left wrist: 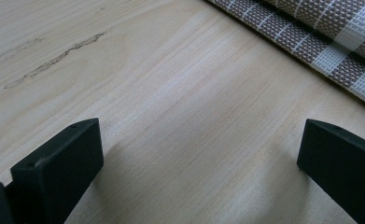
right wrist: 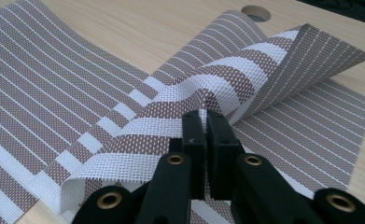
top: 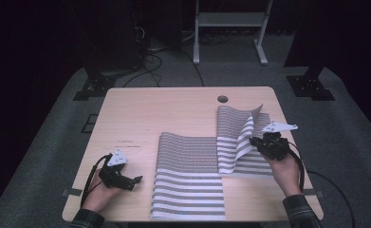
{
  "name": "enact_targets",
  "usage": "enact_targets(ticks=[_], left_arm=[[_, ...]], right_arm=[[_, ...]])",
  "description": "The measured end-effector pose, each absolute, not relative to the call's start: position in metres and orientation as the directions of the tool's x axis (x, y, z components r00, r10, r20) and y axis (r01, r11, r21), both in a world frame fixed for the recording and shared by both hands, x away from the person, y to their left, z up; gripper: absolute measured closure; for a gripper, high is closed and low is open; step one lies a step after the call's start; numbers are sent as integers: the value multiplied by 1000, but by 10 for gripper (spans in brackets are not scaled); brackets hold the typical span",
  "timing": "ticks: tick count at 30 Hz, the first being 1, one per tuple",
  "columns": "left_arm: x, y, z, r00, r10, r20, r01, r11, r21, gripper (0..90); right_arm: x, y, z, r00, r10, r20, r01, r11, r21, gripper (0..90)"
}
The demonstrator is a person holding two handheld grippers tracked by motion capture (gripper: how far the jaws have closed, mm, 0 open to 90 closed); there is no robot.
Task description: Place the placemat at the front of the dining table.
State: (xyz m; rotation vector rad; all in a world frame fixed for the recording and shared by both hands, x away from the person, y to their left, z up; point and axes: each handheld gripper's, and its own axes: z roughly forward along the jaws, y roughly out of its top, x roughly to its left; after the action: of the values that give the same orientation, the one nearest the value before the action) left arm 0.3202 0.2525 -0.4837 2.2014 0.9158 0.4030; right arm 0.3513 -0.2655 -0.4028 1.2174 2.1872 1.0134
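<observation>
Two brown-and-white striped woven placemats lie on the wooden table [top: 140, 114]. One placemat [top: 188, 175] lies flat at the centre front. The second placemat [top: 254, 161] lies to its right and overlaps its far right corner. My right gripper [top: 255, 141] is shut on the second mat's edge, which is lifted and curled over leftward. In the right gripper view the closed jaws [right wrist: 206, 116] pinch that raised fold [right wrist: 227, 79]. My left gripper [top: 136, 180] rests at the front left, open, with bare table between its jaws [left wrist: 199, 154]; the centre mat's edge [left wrist: 329, 32] lies just beyond.
A round cable hole [top: 222, 99] sits near the table's far edge, behind the right mat. Bare wood spans the left and far parts of the table. Beyond the table are grey carpet, a white frame stand [top: 230, 28] and cables on the floor.
</observation>
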Motion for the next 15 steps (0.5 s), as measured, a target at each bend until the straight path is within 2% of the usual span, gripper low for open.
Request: enact_targets(ticks=[15], left_arm=[[320,253,-484,700,714,15,493,-498,713,0]], right_arm=[[371,-230,-415,-565,825,-28,536,393,747,872]])
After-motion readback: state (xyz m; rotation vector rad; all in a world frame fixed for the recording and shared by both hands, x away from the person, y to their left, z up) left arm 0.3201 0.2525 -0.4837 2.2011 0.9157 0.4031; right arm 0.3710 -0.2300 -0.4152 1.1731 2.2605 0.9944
